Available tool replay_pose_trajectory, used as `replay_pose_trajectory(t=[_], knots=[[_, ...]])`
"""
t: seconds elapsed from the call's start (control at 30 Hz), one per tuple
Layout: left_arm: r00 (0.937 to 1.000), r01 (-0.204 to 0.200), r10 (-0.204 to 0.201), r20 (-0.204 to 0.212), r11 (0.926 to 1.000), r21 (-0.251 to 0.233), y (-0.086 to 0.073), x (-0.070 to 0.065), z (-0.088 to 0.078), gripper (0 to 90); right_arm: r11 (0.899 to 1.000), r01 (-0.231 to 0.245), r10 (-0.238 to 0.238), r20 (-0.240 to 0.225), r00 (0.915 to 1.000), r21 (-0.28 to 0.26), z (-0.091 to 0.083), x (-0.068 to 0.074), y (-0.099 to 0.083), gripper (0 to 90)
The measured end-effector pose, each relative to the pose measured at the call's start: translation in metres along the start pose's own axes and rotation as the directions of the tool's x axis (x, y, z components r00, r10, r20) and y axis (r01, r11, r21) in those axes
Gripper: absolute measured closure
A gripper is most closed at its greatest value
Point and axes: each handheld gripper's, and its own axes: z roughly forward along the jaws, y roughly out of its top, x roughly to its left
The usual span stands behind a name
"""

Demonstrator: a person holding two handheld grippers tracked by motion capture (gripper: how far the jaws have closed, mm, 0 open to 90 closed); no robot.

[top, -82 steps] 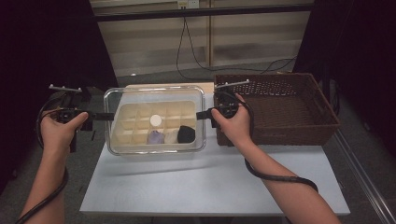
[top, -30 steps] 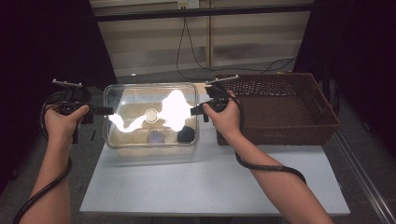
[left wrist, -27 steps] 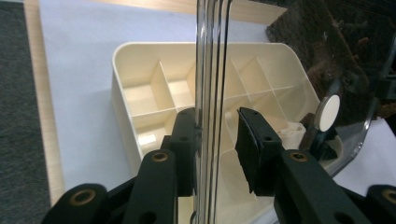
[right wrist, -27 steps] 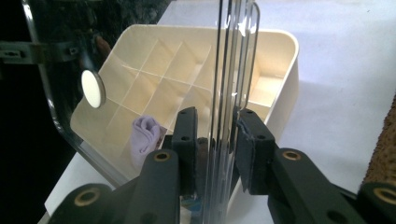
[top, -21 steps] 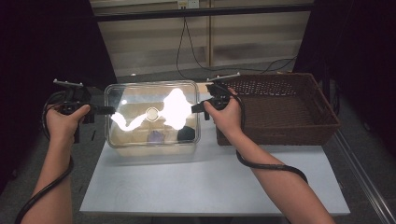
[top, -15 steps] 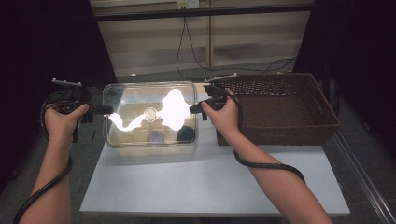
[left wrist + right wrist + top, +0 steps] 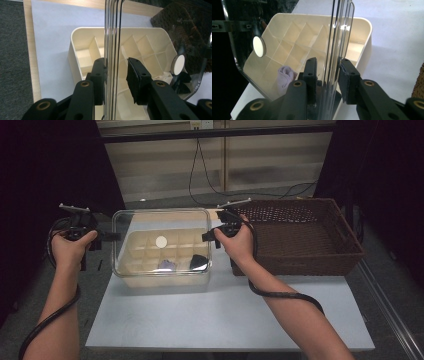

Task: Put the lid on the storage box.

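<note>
The left hand-held gripper [image 7: 111,236] is held level at the left short edge of a clear lid [image 7: 161,241], and in the left gripper view [image 7: 116,75] its two black jaws are seen on either side of that edge, pinching it; the near jaw lies against the plastic, while contact of the other pad cannot be judged for certain. The right hand-held gripper [image 7: 206,237] is held at the opposite short edge, and in the right gripper view [image 7: 327,75] the lid's ribbed rim [image 7: 339,37] is clamped between its jaws in the same way. The lid is thus carried between the two grippers, raised above a cream divided box [image 7: 165,262] and tilted, so that the box is seen through it. A round white knob [image 7: 161,241] is fixed at the lid's middle. In the box's compartments a pale purple cloth [image 7: 285,75] and a dark object [image 7: 199,262] are lying near the front. The box rests on the white worktop [image 7: 225,320], and a brown wicker basket [image 7: 300,235] is standing just beside it on the right.
</note>
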Motion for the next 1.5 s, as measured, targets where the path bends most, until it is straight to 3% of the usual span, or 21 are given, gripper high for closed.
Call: replay_pose_trajectory(t=[0.9, 1.1, 1.17, 1.3, 1.37, 1.5], knots=[[0.9998, 0.018, -0.018, -0.002, 0.9998, -0.001, 0.0, 0.011, 0.014, 67.3, 1.0, -0.012, 0.012, 0.026, 0.9996, 0.002, 0.011, -0.006, -0.003, 67.0], [0.9992, 0.018, -0.019, -0.035, 0.9992, -0.036, 0.0, 0.013, 0.017, 57.4, 1.0, -0.014, 0.015, 0.048, 0.9987, -0.008, 0.012, -0.008, -0.004, 64.6], [0.9996, 0.02, -0.021, -0.02, 0.9989, -0.043, 0.001, 0.013, 0.016, 58.2, 1.0, -0.012, 0.012, 0.047, 0.9988, -0.014, 0.012, -0.009, -0.004, 65.9], [0.9995, 0.005, -0.007, -0.029, 0.9983, -0.059, 0.002, 0.007, 0.013, 57.5, 1.0, -0.012, 0.013, 0.045, 0.9989, -0.018, 0.009, -0.011, -0.004, 63.7], [0.9996, -0.016, 0.015, -0.023, 0.9992, -0.038, 0.001, 0.003, 0.013, 57.6, 1.0, -0.019, 0.02, 0.035, 0.9992, -0.021, 0.006, -0.011, -0.005, 64.3], [0.9993, -0.021, 0.02, -0.031, 0.9993, -0.03, -0.003, -0.002, 0.015, 57.6, 1.0, -0.007, 0.008, 0.038, 0.9992, -0.012, 0.005, -0.011, -0.008, 65.1]])
